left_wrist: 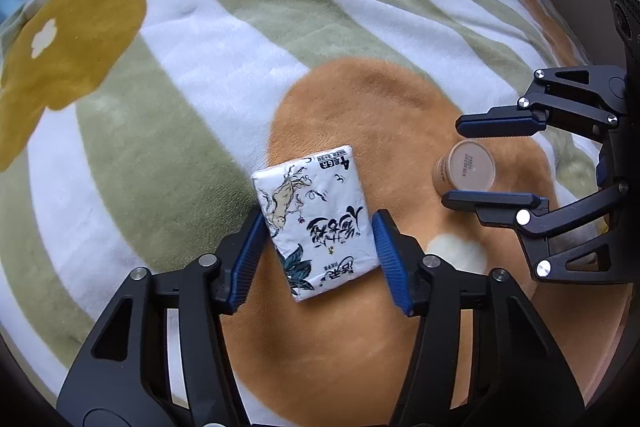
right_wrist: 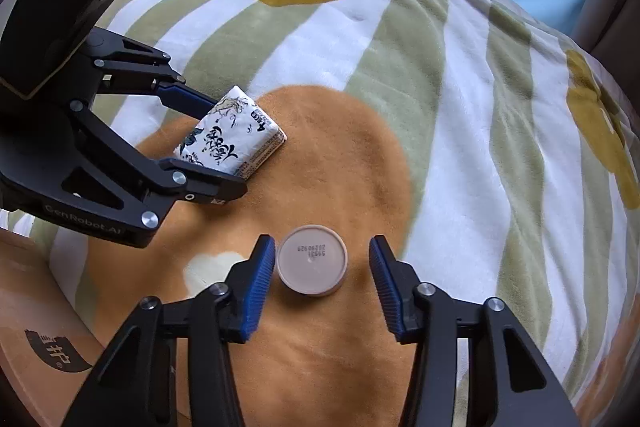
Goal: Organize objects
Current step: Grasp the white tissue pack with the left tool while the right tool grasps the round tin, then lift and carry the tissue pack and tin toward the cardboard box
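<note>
A fleece blanket [left_wrist: 224, 39] with green and white stripes and mustard flowers fills both views, and one big orange flower patch [right_wrist: 328, 155] sits at the centre of each. Both task objects lie on that patch. A brown cardboard box [right_wrist: 36, 327] shows at the lower left of the right wrist view.

The tissue pack [left_wrist: 316, 223], white with ink-style print, lies flat at lower centre of the left wrist view, its long axis running from the lower edge up and slightly left, almost along the gripper's pointing line. The left gripper [left_wrist: 318, 251] straddles its short width. The left blue pad meets the pack's edge and the right pad is at or just beside the other edge, so the jaws look closed to the pack's width; whether they press firmly I cannot tell.

The small round jar [right_wrist: 311, 259], beige and showing a flat printed end face, stands at lower centre of the right wrist view. The right gripper [right_wrist: 322, 281] brackets it. The left pad is against the rim, while a clear strip of orange fleece shows between the right pad and the jar, so these jaws stand apart, not yet gripping.

Each object sits directly ahead between its own gripper's fingers, the jar off-centre toward the left pad. The coming move likely needs only closing, then lifting.
</note>
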Demonstrator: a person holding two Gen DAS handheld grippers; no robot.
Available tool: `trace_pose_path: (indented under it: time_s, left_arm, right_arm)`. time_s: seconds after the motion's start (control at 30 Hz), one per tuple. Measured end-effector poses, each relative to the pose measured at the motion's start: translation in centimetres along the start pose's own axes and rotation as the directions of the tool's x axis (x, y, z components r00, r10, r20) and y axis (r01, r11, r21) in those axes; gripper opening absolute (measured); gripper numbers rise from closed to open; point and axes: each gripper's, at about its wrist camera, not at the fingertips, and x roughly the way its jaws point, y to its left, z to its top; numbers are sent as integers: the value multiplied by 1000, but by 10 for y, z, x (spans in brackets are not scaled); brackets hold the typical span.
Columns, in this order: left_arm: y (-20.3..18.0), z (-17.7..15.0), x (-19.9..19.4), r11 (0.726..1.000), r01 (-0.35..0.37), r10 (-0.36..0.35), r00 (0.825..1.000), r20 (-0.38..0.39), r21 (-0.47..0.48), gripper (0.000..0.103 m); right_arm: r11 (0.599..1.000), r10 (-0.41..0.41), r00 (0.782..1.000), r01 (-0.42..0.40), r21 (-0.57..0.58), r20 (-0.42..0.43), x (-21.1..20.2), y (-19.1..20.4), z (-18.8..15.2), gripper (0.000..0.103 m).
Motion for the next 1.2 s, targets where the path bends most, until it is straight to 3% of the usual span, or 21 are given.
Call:
trace_pose_path:
  time_s: [0.13, 0.57, 0.93, 1.2]
  left_arm:
    - [1, -1, -3, 1000, 5, -5, 1000, 4, -7, 48]
    - [-6, 9, -38, 1000, 7, -7, 999, 47, -5, 47]
    - [-15, 3, -120, 999, -5, 11, 989, 145, -40, 47]
    - [-29, -28, -188, 994, -23, 45, 977, 210, -104, 47]
  right_arm:
    - [1000, -11, 1000, 11, -9, 3, -1, 2, 1, 31]
    - [999, -29, 999, 28, 27, 38, -31, -6, 8, 31]
    - [996, -46, 997, 40, 80, 63, -93, -2, 19, 31]
    - [995, -33, 994, 23, 97, 102, -156, 17, 22, 31]
